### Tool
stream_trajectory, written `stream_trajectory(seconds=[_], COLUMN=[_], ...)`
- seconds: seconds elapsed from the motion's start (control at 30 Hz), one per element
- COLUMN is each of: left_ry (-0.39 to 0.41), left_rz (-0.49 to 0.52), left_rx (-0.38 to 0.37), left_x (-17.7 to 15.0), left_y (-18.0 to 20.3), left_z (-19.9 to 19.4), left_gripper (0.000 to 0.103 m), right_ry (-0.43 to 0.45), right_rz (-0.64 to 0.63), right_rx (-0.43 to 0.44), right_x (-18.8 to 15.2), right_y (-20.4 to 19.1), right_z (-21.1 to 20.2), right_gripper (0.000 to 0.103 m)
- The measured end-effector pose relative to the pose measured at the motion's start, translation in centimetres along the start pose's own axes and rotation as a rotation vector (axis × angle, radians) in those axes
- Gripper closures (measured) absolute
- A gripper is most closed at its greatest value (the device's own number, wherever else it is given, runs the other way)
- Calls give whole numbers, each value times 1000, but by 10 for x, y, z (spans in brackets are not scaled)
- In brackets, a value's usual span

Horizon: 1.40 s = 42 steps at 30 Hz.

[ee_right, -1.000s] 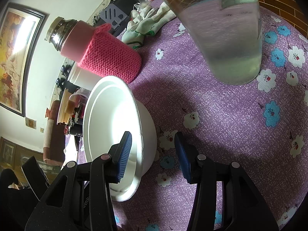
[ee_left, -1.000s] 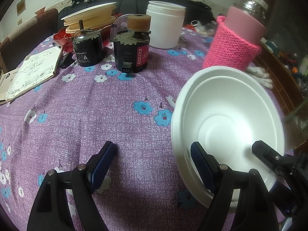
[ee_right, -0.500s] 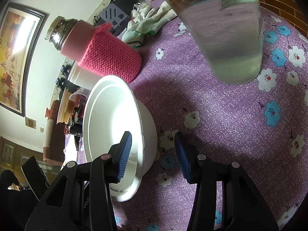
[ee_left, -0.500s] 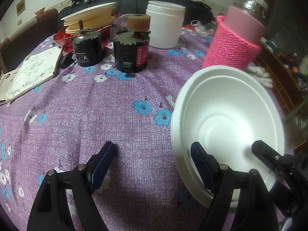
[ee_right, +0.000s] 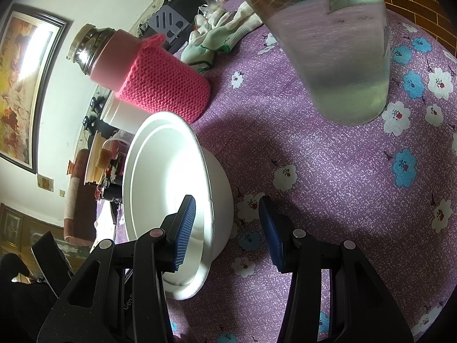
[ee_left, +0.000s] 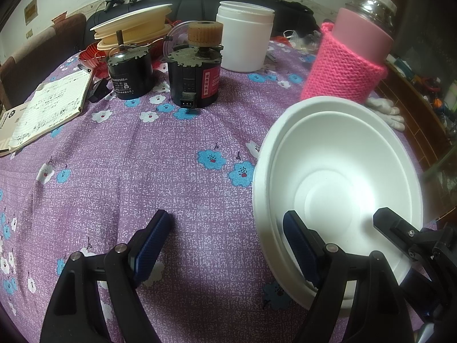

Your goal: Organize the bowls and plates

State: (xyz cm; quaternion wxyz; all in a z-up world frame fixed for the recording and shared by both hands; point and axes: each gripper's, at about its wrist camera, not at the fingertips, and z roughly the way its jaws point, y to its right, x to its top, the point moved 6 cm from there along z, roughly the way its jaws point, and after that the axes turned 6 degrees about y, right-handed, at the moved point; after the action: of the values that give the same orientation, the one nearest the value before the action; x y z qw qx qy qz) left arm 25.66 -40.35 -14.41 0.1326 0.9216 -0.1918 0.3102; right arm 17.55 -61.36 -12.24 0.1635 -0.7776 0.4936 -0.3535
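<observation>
Both grippers sit at the bottom of their frames over a purple floral tablecloth (ee_left: pixel 120 148). Left gripper (ee_left: pixel 225 243), seen from its own wrist camera, has its two blue-padded fingers spread wide. One finger hangs over bare cloth at lower centre, and the other reaches over the near rim into a white bowl (ee_left: pixel 337 183). Neither pad presses on anything.

From the right wrist camera, the right gripper (ee_right: pixel 228 223) is partly open and straddles the bowl's rim. Its left finger is inside the bowl, and its right finger is outside, over the cloth. A gap shows between the right pad and the bowl's wall, so no grip can be seen.

That bowl fills the right half of the left wrist view. It looks like two white bowls nested, one rim just inside the other. It rests on the cloth, just in front of a pink flask in a knitted pink sleeve (ee_left: pixel 348 68).

At the upper left of the left wrist view, a stack of cream plates (ee_left: pixel 134 28) stands well apart from the bowl. Near it are two black motors (ee_left: pixel 194 74), a white tub (ee_left: pixel 245 40) and an open notebook (ee_left: pixel 51 108).

In the right wrist view, a clear glass jar (ee_right: pixel 342 57) looms at the upper right. White gloves (ee_right: pixel 222 34) lie behind the flask.
</observation>
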Motion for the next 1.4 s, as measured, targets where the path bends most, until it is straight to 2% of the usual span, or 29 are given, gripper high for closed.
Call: stream_trajectory(seconds=[1.4], left_ry=[4], left_rz=[14], left_rx=[5], left_x=[-2], left_y=[-2], left_z=[-1], left_gripper=[19], right_ry=[23], right_rz=[1], right_rx=[-6], right_x=[0], right_y=[-1], right_z=[-1], right_gripper=[57])
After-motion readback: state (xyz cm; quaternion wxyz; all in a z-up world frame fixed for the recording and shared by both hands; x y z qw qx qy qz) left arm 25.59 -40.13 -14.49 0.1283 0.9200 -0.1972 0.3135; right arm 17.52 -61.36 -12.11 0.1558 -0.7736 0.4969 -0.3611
